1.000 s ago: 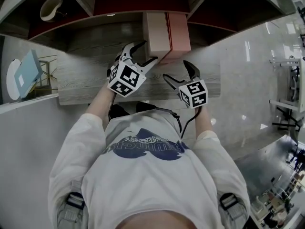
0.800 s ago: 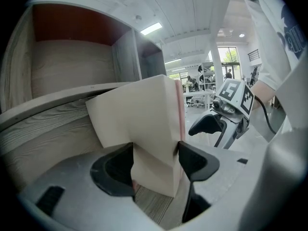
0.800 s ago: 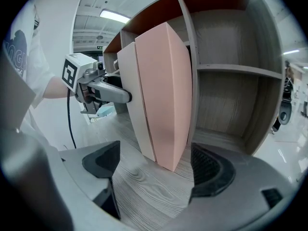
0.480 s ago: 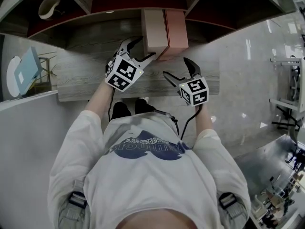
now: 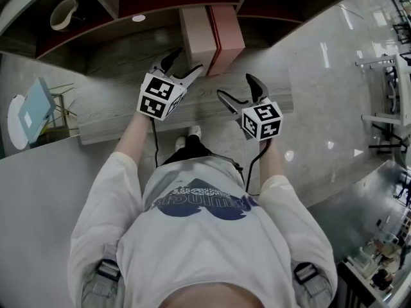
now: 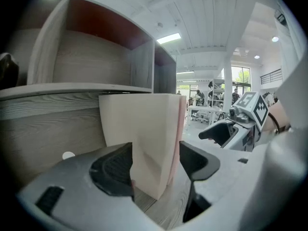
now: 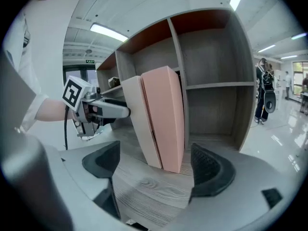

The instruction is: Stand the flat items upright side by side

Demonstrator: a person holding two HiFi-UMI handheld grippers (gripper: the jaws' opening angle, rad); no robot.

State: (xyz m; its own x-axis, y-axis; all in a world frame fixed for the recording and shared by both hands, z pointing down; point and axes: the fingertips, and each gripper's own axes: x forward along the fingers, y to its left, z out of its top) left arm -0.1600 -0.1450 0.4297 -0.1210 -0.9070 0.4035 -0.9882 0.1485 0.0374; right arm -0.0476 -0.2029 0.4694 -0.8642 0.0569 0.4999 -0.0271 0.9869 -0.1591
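Standing upright side by side, the cream item (image 5: 196, 34) and pink item (image 5: 226, 31) are looking done, the left gripper (image 5: 186, 63) straddling the cream one's near corner with jaws apart, the right gripper (image 5: 236, 87) hanging wide and empty just short of both.

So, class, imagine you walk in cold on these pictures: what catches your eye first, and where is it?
A cream box and a pink box, both tall and flat, stand upright side by side at the middle of the wooden shelf. The left gripper has its open jaws either side of the cream box's near corner. The right gripper is open and empty, just short of the pink box.
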